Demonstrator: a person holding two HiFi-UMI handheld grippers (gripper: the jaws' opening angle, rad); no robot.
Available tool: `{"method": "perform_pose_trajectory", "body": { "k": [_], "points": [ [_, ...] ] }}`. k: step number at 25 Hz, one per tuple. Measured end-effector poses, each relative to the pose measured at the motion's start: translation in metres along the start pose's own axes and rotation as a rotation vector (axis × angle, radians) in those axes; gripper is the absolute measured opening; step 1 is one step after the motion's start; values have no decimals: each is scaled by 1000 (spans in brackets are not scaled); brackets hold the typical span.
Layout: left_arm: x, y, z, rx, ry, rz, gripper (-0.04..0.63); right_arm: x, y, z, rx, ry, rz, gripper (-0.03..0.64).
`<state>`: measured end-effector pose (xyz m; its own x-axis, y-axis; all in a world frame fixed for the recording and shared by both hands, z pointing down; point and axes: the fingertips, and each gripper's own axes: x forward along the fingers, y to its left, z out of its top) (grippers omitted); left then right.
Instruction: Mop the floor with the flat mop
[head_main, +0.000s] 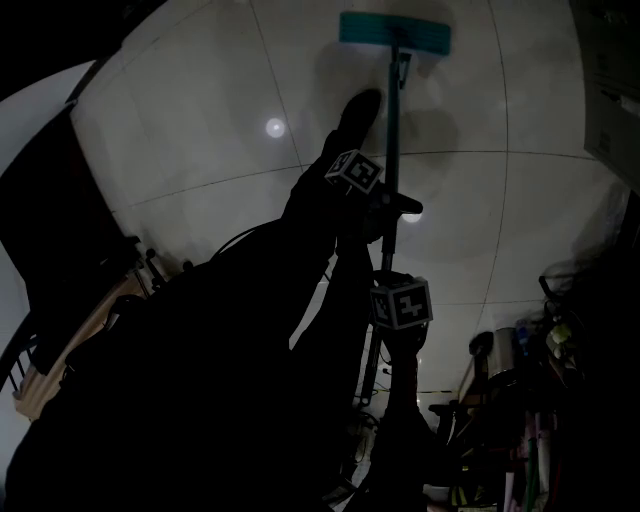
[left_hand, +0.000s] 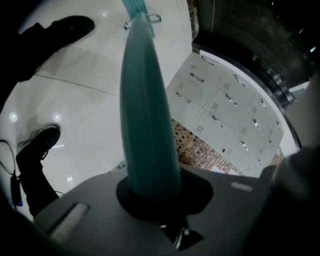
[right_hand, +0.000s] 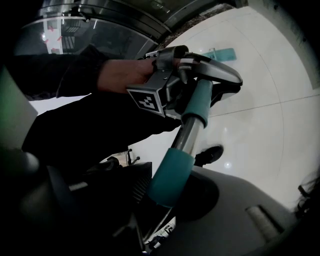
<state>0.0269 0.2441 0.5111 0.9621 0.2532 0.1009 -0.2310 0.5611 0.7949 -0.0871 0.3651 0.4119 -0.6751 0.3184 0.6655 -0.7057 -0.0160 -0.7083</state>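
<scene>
Here the flat mop (head_main: 394, 31), a rectangular teal pad on a slim round pole (head_main: 390, 140), rests pad-down on the glossy white tiled floor (head_main: 200, 150). The left gripper (left_hand: 150, 187) pinches the smooth teal pole higher up. The right gripper (right_hand: 167, 192) is clamped lower, on a teal sleeve below bare metal tube.

place: locker hall | cues: locker bank (left_hand: 225, 110), glossy tiled floor (head_main: 200, 150)

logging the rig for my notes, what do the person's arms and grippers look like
The left gripper and right gripper have dark grey bodies with rounded notches. Each carries a white cube with black square markers. The sleeve is dark.
</scene>
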Motion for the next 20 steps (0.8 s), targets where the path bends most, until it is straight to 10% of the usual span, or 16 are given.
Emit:
{"method": "perform_pose_trajectory", "body": {
  "k": [20],
  "points": [
    [-38, -155, 238, 123, -4, -2, 35, -78, -39, 265, 25, -141, -13, 130]
  ]
}}
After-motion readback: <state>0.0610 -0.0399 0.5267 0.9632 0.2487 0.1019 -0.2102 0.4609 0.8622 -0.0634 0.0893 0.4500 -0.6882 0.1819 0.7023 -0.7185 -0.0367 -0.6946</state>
